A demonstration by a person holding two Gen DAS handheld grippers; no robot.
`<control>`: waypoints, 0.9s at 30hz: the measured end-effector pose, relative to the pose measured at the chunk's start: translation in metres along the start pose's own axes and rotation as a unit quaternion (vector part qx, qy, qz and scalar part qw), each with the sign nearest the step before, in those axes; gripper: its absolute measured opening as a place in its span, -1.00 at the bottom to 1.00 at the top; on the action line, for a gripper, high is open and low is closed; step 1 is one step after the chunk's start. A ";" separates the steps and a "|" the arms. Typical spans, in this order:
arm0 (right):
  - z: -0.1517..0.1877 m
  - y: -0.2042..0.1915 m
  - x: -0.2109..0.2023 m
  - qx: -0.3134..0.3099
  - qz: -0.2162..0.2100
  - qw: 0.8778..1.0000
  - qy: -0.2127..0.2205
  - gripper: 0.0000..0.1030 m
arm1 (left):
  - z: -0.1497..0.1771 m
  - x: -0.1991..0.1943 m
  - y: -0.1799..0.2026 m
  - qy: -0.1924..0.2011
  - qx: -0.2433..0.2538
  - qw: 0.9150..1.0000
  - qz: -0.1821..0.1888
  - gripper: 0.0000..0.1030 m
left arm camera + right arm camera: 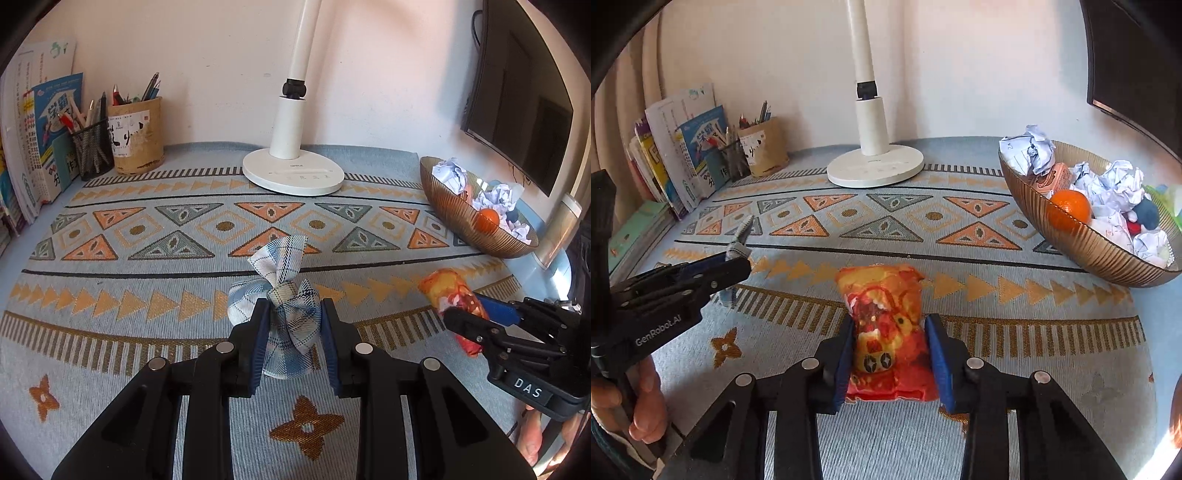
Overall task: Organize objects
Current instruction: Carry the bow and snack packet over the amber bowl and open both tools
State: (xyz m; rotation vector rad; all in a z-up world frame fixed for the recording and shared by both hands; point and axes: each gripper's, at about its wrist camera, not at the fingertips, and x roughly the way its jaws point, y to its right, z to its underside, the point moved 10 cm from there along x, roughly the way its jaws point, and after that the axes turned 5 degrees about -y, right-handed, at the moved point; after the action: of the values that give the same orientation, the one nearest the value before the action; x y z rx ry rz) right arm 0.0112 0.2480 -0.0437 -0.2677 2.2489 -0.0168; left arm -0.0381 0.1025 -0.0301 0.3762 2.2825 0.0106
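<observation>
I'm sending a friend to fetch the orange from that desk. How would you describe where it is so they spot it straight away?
Find the white lamp standing on the patterned cloth, then look right to the ribbed amber bowl. The orange sits inside, against the bowl's near wall. It is the only smooth, round, bright orange thing among the crumpled white paper balls.

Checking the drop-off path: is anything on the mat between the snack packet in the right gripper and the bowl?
Nothing visible does. The snack packet sits in the right gripper, and only bare patterned mat lies between it and the bowl.
</observation>
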 end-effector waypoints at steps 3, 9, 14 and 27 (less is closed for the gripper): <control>-0.010 0.027 -0.041 0.025 -0.003 0.999 0.039 -0.29 | -0.019 -0.015 0.031 0.018 0.023 0.999 0.022 -0.53; -0.072 0.138 -0.142 0.115 0.076 0.978 0.157 -0.29 | -0.097 -0.049 0.141 0.087 0.112 0.986 0.086 -0.53; -0.114 0.215 -0.170 0.182 0.123 0.957 0.189 -0.29 | -0.147 -0.034 0.227 0.107 0.165 0.972 0.127 -0.53; -0.148 0.268 -0.099 0.251 0.090 0.951 0.159 0.36 | -0.168 0.054 0.259 0.071 0.116 0.976 0.168 0.79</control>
State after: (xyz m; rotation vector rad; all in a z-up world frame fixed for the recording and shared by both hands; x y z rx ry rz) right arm -0.0912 0.5181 0.0992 0.2318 2.4831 -0.5623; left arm -0.1254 0.3832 0.0774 0.9064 2.3393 -0.0585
